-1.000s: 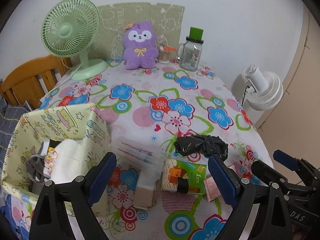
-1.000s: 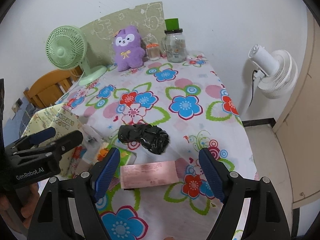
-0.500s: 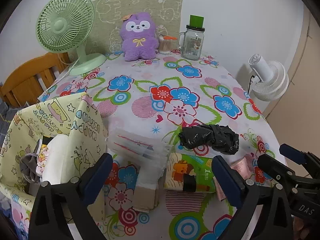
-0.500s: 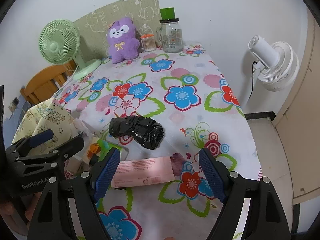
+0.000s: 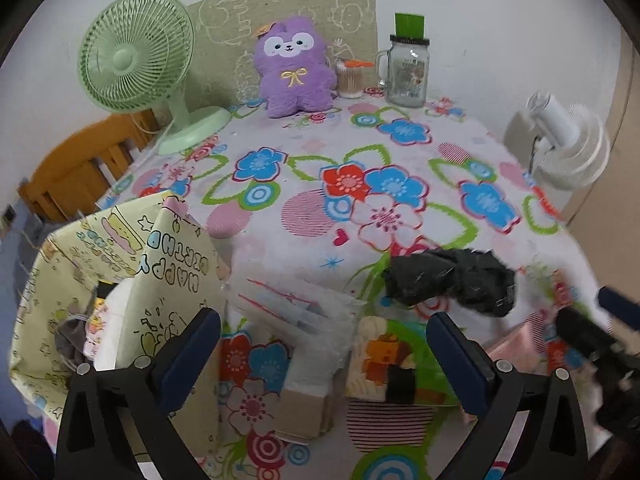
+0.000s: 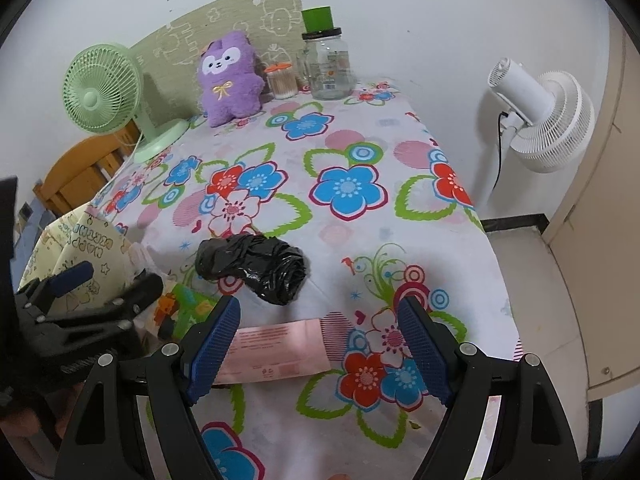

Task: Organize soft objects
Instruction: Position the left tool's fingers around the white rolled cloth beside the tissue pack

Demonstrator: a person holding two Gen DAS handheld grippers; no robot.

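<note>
Two packets (image 5: pixel 316 328) between open left gripper (image 5: pixel 323 350) fingers

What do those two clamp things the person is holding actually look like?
Both look alike: each gripper is a black plastic frame forking into two arms, studded with small silver screws. The left gripper has smooth dark blue pads. The right gripper has brighter blue pads with a fine ribbed texture. No cables or sleeves show.

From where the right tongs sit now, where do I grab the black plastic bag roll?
Grip the black bag roll across its middle, coming from above: it lies flat on its side on the tablecloth, nothing touching it. Right tongs are open; width looks sufficient.
</note>
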